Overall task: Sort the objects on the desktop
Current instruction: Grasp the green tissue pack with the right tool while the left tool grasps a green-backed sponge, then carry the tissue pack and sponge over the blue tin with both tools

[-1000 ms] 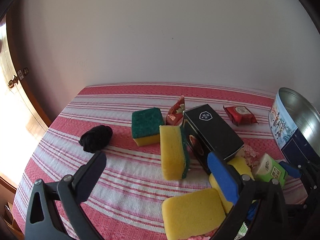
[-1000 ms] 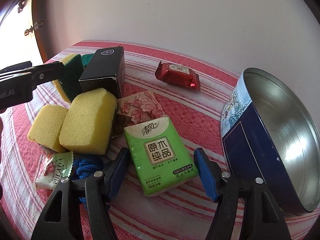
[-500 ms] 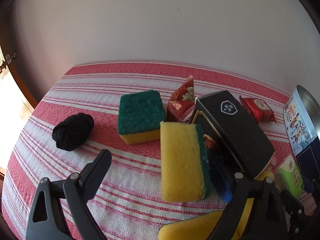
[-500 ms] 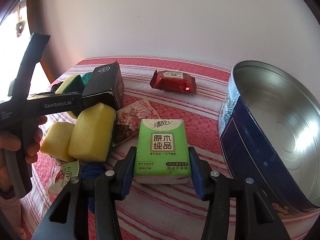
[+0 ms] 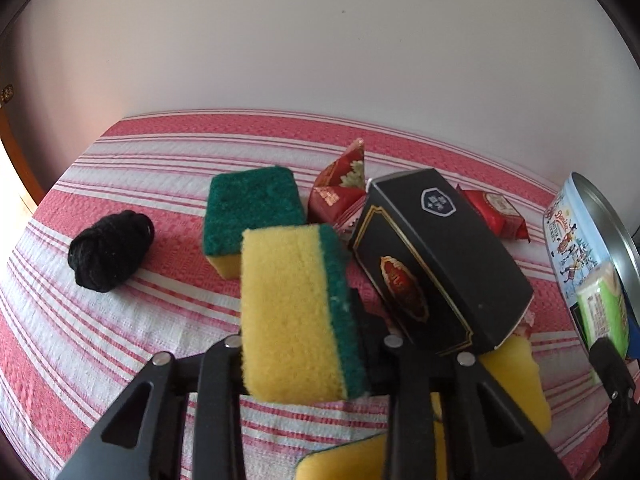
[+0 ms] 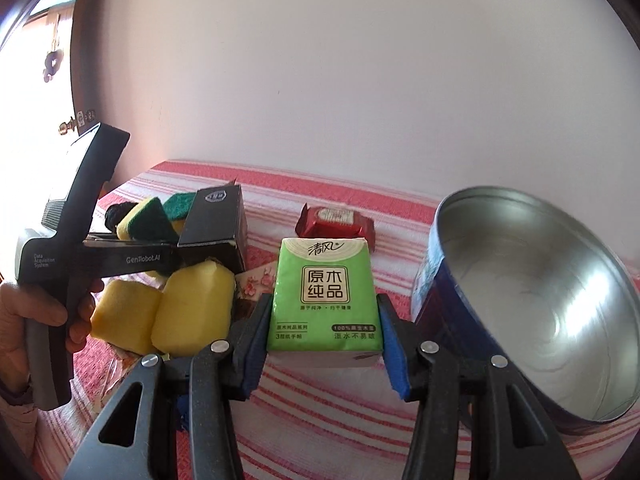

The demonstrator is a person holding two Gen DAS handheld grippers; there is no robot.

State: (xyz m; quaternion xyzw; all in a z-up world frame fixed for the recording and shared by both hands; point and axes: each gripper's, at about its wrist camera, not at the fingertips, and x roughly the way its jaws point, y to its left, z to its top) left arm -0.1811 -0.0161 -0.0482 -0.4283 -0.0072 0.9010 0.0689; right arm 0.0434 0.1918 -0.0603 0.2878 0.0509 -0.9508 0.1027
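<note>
L gripper [image 5: 304, 320]: clamped on yellow/green sponge [image 5: 296, 312], held above the cloth [image 5: 120, 352]; its finger pads hidden behind sponge. R gripper [image 6: 324, 340]: blue pads [image 6: 394, 356] pinch green tissue pack [image 6: 324, 296], raised next to tin [image 6: 540, 304]. Tin interior: bare metal, rim cut off at frame edge. Obstructions: black box [image 5: 436, 260] lies over yellow sponges [image 5: 516, 376], partly covering them. Nearby: 2nd sponge [image 5: 252, 208], black yarn ball [image 5: 110, 250], red packets [image 5: 340, 188], floral packet [image 6: 256, 284] mostly hidden.
</note>
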